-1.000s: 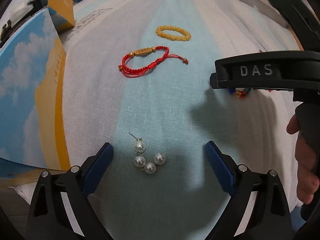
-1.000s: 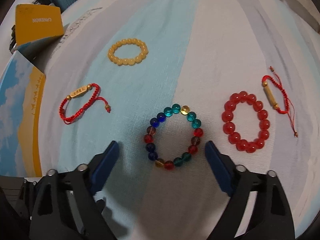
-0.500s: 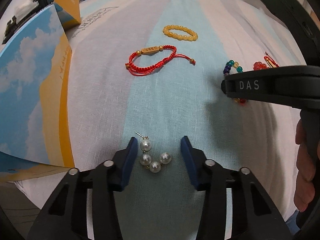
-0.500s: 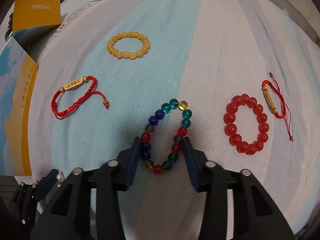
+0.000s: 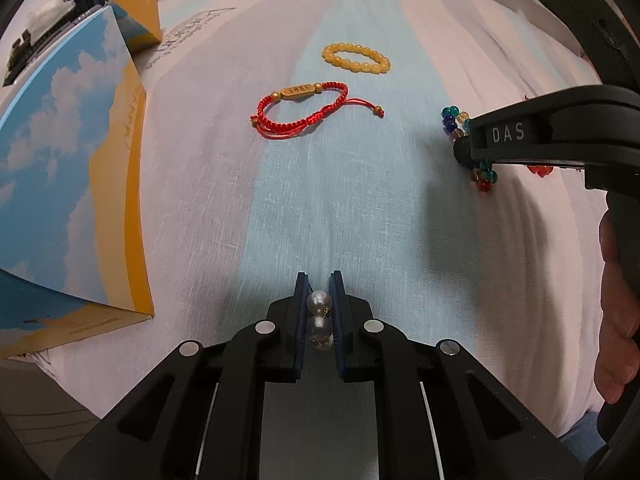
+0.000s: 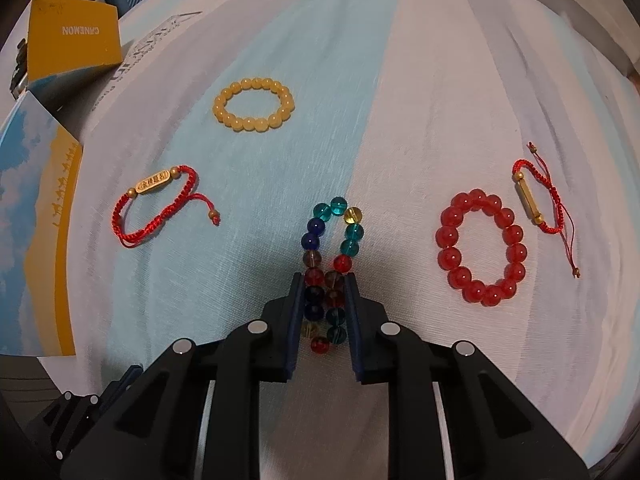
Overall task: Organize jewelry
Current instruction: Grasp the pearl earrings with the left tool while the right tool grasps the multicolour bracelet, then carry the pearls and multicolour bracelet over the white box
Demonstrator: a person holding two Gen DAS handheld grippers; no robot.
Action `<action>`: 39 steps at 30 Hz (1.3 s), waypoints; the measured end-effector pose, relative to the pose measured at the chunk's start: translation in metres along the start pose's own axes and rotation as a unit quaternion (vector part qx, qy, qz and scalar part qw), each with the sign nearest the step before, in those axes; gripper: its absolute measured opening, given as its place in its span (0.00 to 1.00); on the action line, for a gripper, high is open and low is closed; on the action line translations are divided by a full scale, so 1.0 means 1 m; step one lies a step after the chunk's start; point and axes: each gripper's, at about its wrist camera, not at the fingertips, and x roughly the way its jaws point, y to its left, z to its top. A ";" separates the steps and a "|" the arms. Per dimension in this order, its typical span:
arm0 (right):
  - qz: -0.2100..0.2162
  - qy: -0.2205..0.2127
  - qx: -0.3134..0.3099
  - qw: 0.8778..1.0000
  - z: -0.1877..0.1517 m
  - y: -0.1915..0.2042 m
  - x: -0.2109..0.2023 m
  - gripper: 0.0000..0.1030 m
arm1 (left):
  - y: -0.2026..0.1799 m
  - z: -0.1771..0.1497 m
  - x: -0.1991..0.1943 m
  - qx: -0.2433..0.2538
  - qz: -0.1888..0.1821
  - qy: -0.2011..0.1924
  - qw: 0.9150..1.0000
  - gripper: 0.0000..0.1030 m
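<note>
Both tools have closed in since a second ago: left tool (image 5: 320, 312) pinches the pearls (image 5: 319, 320), right tool (image 6: 323, 304) squeezes the bead bracelet (image 6: 330, 256). Lift slowly off the bed (image 6: 400, 100), I'd say.

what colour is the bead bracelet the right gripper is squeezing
Multicoloured bead bracelet: teal, blue, red, yellow and smoky brown beads. The right wrist view shows it best.

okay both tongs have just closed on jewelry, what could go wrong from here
1. The left tongs pinch only part of the pearl piece; round pearls may slip out on lifting.
2. The right tongs squash the multicolor bead bracelet into a narrow loop, so it could spring free or strain its cord.
</note>
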 end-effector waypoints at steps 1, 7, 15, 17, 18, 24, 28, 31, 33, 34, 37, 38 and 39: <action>0.000 -0.002 0.000 1.000 -0.001 -0.001 -0.002 0.18 | -0.001 0.000 -0.001 0.001 0.001 -0.001 1.000 0.10; 0.000 -0.009 0.000 1.000 -0.001 -0.005 -0.010 0.09 | -0.001 0.000 -0.006 0.003 0.003 -0.004 1.000 0.10; 0.006 -0.019 0.008 1.000 0.000 -0.004 -0.017 0.09 | -0.003 0.003 -0.017 0.007 -0.001 -0.011 1.000 0.10; 0.012 -0.023 0.008 1.000 0.000 -0.003 -0.020 0.09 | -0.003 0.005 -0.020 0.009 -0.001 -0.012 1.000 0.10; 0.012 -0.025 0.008 1.000 0.000 -0.003 -0.022 0.09 | -0.003 0.006 -0.022 0.009 -0.001 -0.013 1.000 0.10; 0.021 -0.026 0.010 0.999 -0.004 -0.002 -0.026 0.09 | 0.001 0.009 -0.032 0.014 0.003 -0.011 1.000 0.10; 0.042 -0.024 0.020 0.999 -0.009 -0.006 -0.034 0.09 | 0.008 0.011 -0.043 0.012 0.001 -0.014 1.000 0.10; 0.047 -0.022 0.027 0.998 -0.011 -0.009 -0.043 0.09 | 0.012 0.014 -0.053 0.017 0.002 -0.017 1.000 0.10; 0.044 -0.022 0.033 0.998 -0.012 -0.011 -0.049 0.09 | 0.015 0.018 -0.060 0.020 0.003 -0.020 1.000 0.10; 0.044 -0.023 0.036 0.998 -0.012 -0.012 -0.053 0.09 | 0.016 0.019 -0.063 0.021 0.004 -0.021 1.000 0.10; 0.043 -0.022 0.041 0.998 -0.013 -0.012 -0.059 0.09 | 0.022 0.023 -0.071 0.021 0.002 -0.022 1.000 0.10; 0.040 -0.022 0.041 0.998 -0.013 -0.011 -0.062 0.09 | 0.025 0.025 -0.074 0.019 -0.001 -0.022 1.000 0.10; 0.038 -0.022 0.042 0.998 -0.013 -0.009 -0.064 0.09 | 0.026 0.026 -0.077 0.020 -0.002 -0.022 1.000 0.10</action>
